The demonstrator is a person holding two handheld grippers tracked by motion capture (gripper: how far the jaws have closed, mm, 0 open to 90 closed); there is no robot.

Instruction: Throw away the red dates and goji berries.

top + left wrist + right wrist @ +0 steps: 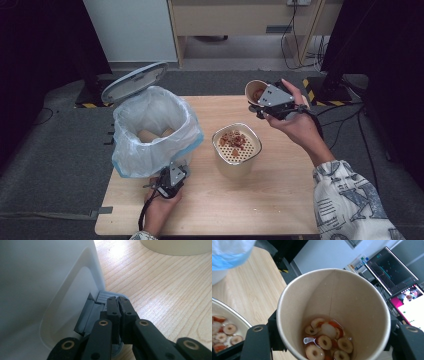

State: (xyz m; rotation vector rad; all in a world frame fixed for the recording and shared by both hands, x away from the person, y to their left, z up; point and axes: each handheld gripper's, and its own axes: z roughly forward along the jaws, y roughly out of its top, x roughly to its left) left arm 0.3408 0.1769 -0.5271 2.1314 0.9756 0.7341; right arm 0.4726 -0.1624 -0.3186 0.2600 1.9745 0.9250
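Paper cup (352,297) upper right of high view: tan inside, holds red-and-cream fruit slices (325,340) in clear liquid. Strainer tub (236,150) mid-frame: cream, perforated dot pattern on the insert, same red-brown slices on top. Bin (131,167): white body, translucent white liner (155,112) with a pale blue hem, grey lid (134,81) and grey pedal (105,297). Bench (280,200): light wood grain. Both grippers (118,300) (270,100): black jaws, brass rivets, grey top plates. Sleeve (350,205) lower right: white with blue-grey print. Floor (55,150): dark grey carpet.
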